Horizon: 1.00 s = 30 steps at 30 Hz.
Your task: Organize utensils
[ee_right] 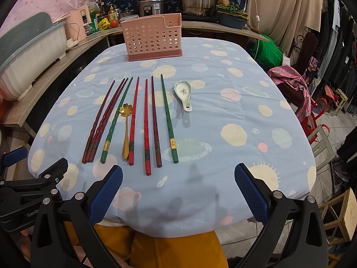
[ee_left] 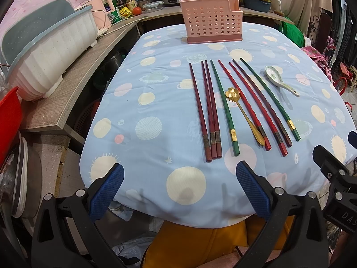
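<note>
Left wrist view. The left gripper (ee_left: 179,193) hovers at the near edge of the surface (ee_left: 156,102), jaws wide and holding nothing, a stance that suits a first approach. The chopsticks (ee_left: 225,107) lie fanned side by side, thick ends toward the person, so each offers a free end to pinch. A gold spoon (ee_left: 244,115) lies among them, between a green stick and a red one; a ceramic spoon (ee_left: 279,79) lies just beside the outermost green stick. The pink basket (ee_left: 212,23) stands upright at the far end, well apart from the utensils, apparently their destination.

Right wrist view. The right gripper (ee_right: 178,188) also waits at the near edge, jaws wide and empty. The chopsticks (ee_right: 133,120) lie ahead and to its left, the ceramic spoon (ee_right: 184,93) nearly straight ahead, the basket (ee_right: 154,36) beyond. No utensil is yet lifted.
</note>
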Tool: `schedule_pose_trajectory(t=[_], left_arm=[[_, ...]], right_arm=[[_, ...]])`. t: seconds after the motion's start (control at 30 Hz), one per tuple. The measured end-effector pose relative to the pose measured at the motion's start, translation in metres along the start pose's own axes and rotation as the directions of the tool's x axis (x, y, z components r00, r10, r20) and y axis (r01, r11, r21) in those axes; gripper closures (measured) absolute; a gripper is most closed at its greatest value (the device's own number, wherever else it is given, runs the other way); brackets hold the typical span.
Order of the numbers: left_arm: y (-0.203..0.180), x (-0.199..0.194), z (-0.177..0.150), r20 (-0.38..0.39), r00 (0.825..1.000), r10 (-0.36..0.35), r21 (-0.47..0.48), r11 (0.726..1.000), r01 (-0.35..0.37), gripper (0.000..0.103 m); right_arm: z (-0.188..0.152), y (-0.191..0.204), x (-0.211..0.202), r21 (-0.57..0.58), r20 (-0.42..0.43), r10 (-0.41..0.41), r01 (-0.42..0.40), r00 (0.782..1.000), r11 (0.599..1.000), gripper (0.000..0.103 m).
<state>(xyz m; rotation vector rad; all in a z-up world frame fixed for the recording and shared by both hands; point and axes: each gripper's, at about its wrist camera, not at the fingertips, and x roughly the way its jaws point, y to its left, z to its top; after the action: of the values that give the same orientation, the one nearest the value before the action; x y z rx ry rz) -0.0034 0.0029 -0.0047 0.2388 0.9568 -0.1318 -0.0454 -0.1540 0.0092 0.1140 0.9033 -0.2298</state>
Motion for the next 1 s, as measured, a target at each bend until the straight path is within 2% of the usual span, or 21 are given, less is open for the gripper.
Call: schedule_pose_trajectory(t=[0.63,0.8,1.0], left_arm=[[0.003,0.004,0.000,-0.010,1.000,-0.006,-0.006,1.000,0.006,0.007],[0.015,0.016,0.004,-0.036,0.998,-0.043,-0.077,0.996,0.040,0.007],[0.029,0.043,0.012,-0.072,0.996,-0.055,-0.140,0.989,0.045,0.007]], right_arm=[[-0.003,0.002,0.006,0.007,-0.006,0.002,-0.002,1.000,1.000,0.007],[-0.003,-0.005,0.013,0.030,-0.019,0.006,-0.006,1.000,1.000,0.007],[0.002,-0.012,0.023,0.055,-0.040,0.015,-0.013,0.999,0.998,0.007]])
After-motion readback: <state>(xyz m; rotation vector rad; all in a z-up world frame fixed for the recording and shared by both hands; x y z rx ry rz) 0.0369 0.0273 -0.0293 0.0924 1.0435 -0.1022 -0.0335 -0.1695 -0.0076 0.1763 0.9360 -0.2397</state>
